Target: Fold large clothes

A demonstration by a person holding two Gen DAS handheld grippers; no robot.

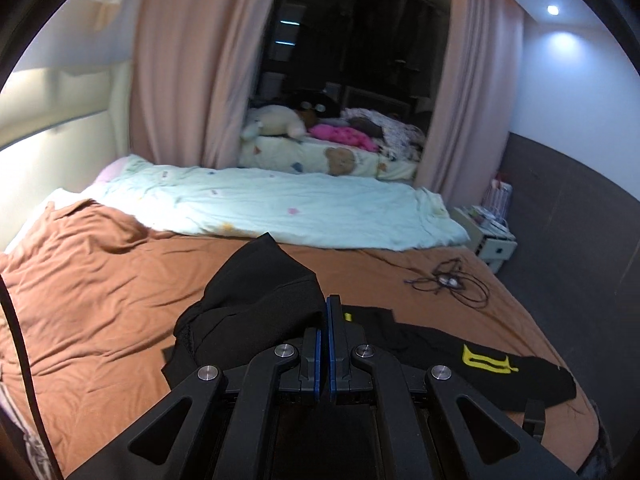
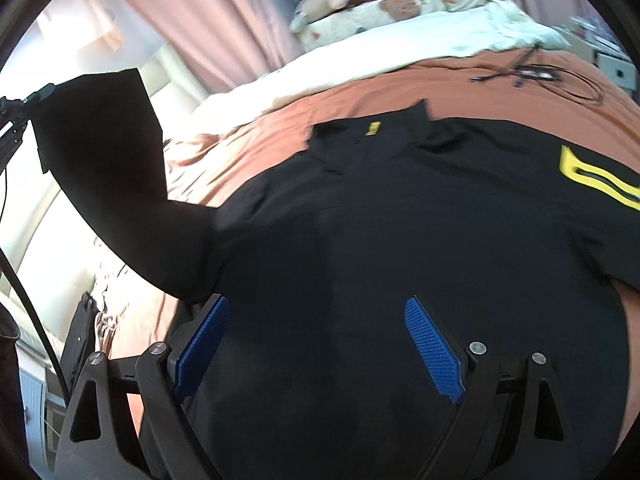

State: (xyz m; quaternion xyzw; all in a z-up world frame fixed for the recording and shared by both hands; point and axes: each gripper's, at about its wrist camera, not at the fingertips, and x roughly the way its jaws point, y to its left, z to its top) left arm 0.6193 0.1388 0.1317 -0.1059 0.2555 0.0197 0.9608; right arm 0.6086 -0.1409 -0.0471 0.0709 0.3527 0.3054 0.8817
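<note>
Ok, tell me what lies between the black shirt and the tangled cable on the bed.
In the left wrist view, only bare brown bedsheet lies between the black shirt and the tangled cable; nothing else sits on that stretch.

The left gripper is pointing forward and slightly down, its blue pads pressed together and pinching black fabric. The right gripper is angling downward, its blue-padded fingers standing wide apart, gripping nothing.

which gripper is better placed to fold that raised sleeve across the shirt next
Left. The left gripper is shut on the black shirt's sleeve, lifted off the bed. The right gripper is open over the shirt body, holding nothing.
</note>
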